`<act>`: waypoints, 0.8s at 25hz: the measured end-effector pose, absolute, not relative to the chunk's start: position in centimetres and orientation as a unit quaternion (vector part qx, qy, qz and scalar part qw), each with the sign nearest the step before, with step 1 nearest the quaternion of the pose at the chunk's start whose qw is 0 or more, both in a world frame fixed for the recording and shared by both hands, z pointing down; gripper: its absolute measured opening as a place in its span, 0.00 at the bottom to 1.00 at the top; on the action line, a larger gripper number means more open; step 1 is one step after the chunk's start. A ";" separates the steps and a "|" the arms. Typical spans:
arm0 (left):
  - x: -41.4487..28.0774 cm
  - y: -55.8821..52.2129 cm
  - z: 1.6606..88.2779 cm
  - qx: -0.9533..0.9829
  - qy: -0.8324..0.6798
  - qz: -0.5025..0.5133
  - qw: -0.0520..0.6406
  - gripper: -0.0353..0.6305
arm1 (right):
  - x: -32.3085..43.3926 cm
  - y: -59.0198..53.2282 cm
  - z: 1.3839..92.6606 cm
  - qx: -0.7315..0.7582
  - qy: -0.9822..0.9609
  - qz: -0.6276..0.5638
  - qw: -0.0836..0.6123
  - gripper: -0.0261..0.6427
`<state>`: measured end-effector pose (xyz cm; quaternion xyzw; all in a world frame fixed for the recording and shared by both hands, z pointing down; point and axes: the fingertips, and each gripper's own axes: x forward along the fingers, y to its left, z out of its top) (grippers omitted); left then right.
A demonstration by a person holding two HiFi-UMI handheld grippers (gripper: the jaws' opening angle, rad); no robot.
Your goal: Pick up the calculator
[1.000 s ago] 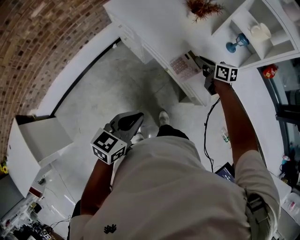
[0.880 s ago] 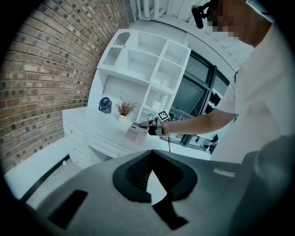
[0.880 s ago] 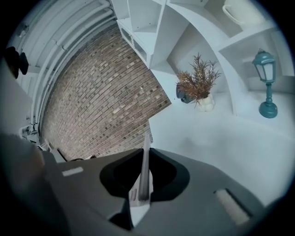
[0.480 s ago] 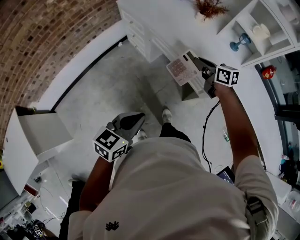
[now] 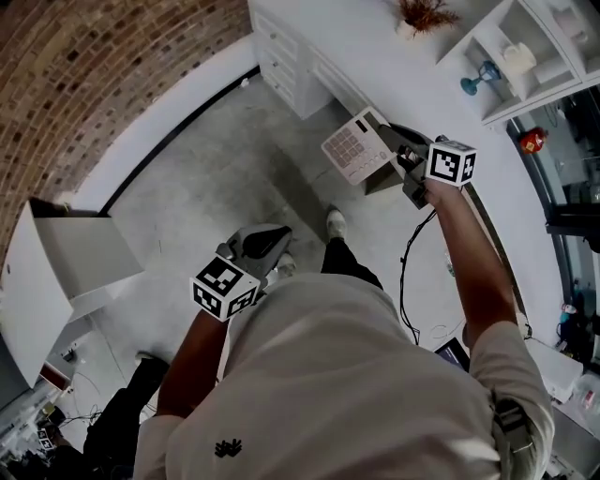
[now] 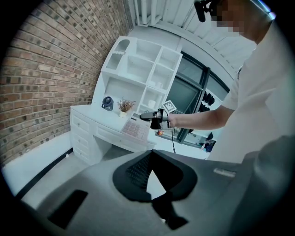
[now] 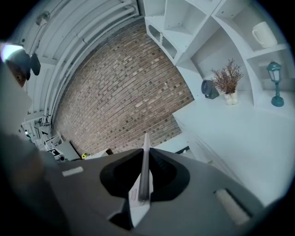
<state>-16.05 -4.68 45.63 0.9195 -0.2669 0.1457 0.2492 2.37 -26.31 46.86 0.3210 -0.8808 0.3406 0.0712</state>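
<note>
Right gripper (image 5: 394, 142) jaws clamp the calculator (image 5: 353, 147) by its edge, held clear of the white worktop (image 5: 375, 47), while the left gripper (image 5: 277, 234) hangs over the floor (image 5: 216, 169), jaws together, empty.

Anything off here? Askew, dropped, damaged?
Nothing stands out. The calculator is clamped by one end in the right hand-held gripper, keypad up, looking intact; the left hand-held gripper is shut and empty.

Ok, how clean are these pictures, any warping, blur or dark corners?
Head view: fisheye bends the brick wall, calculator sharp. Left gripper view: black vignette corners, mosaic patch at top. Right gripper view: shelves curve; near calculator edge soft.
</note>
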 end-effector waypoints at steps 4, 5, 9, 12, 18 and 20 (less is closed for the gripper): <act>-16.6 -3.1 45.9 0.921 -0.265 0.141 0.249 0.06 | 0.6 -23.8 46.1 0.309 -0.887 0.336 0.073 0.12; -16.8 -2.8 45.9 0.921 -0.265 0.141 0.248 0.06 | 0.2 -23.3 45.9 0.307 -0.888 0.333 0.074 0.12; -17.7 -1.3 46.3 0.922 -0.262 0.141 0.247 0.06 | -1.5 -21.2 45.4 0.299 -0.892 0.329 0.077 0.12; -18.1 -0.4 46.4 0.922 -0.261 0.139 0.249 0.06 | -2.3 -19.9 45.2 0.296 -0.893 0.330 0.078 0.12; -19.0 0.9 46.6 0.923 -0.264 0.141 0.244 0.06 | -3.3 -18.0 45.1 0.288 -0.895 0.331 0.080 0.12; -19.4 1.2 46.5 0.922 -0.265 0.140 0.244 0.06 | -3.7 -17.6 45.0 0.287 -0.896 0.331 0.080 0.12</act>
